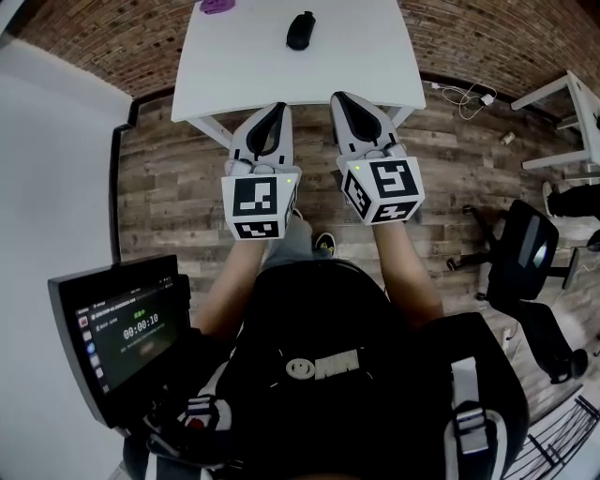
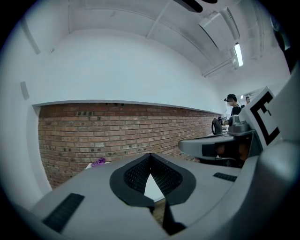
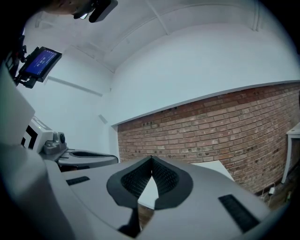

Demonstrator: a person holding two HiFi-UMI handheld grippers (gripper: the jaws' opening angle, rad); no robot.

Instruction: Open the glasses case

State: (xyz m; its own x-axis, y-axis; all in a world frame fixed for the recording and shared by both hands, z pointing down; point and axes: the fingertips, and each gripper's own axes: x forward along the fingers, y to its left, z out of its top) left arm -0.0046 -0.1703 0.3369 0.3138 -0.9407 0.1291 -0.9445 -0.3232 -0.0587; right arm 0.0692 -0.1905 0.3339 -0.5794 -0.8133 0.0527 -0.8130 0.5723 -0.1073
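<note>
A black glasses case lies closed near the far middle of the white table. My left gripper is shut and empty, its tips just over the table's near edge. Beside it my right gripper is also shut with nothing in it, tips over the same edge. Both point level toward the brick wall. In the left gripper view the left gripper has its tips meeting, and in the right gripper view the right gripper does too. The case is hidden in both gripper views.
A purple object lies at the table's far left, also seen as the purple object. A black office chair stands on the wooden floor at the right. A tablet screen sits at the lower left. A brick wall is behind the table.
</note>
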